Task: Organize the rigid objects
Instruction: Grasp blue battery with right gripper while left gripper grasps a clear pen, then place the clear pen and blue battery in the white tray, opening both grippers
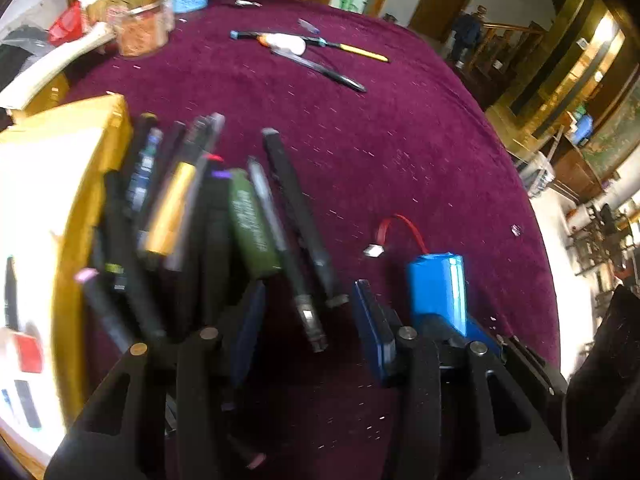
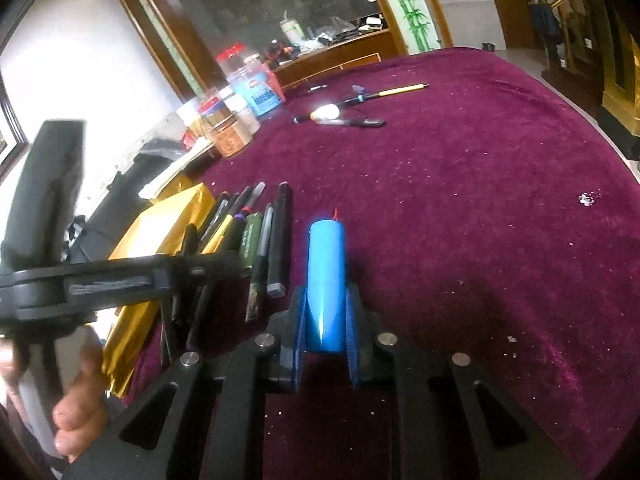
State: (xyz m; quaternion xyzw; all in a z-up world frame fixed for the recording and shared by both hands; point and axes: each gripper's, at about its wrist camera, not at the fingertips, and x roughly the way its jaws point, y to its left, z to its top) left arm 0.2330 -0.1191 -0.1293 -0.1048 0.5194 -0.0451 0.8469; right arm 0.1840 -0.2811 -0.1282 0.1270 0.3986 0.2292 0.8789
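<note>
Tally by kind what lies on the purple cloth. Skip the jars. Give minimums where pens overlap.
Blue battery pack: 1
Gold box: 1
White rounded object: 1
Pens and markers in the row: at least 8
Loose pens at the far end: at least 2
Total: at least 13

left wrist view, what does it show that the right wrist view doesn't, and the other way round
Only the left wrist view shows the battery pack's red lead and white connector, and the left gripper open over the table.

Only the right wrist view shows the right gripper shut on the blue battery pack, the person's hand on the other tool, and the mirror.

Both show the blue battery pack, the row of pens and markers beside the gold box, the jars and the purple tablecloth.
</note>
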